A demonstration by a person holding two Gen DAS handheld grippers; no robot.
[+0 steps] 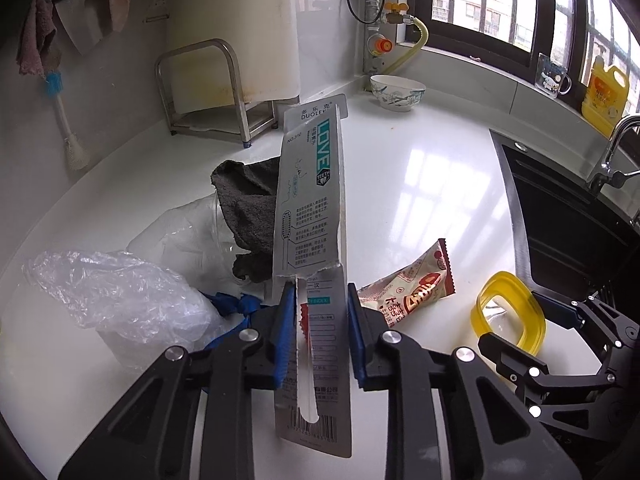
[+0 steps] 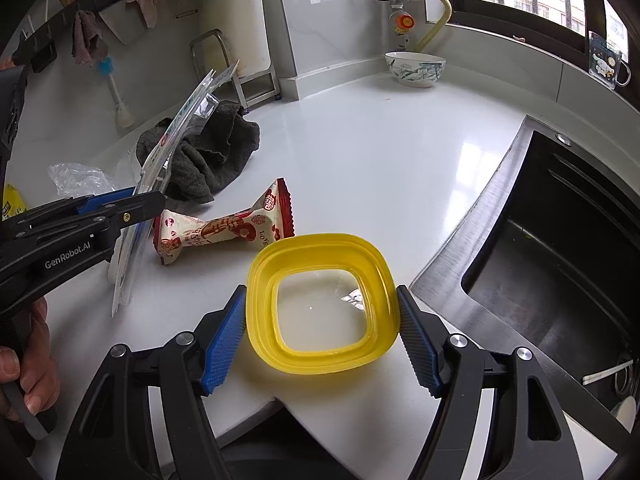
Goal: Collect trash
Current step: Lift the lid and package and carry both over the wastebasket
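My left gripper is shut on a grey toothbrush package and holds it upright above the white counter; it also shows in the right wrist view. My right gripper is shut on a yellow square plastic container, its blue pads touching both sides; the container also shows in the left wrist view. A red-and-cream snack wrapper lies on the counter between the grippers; it also shows in the left wrist view.
A dark grey cloth and crumpled clear plastic bags lie at the left. A black sink is at the right. A patterned bowl, a metal rack and a yellow bottle stand at the back.
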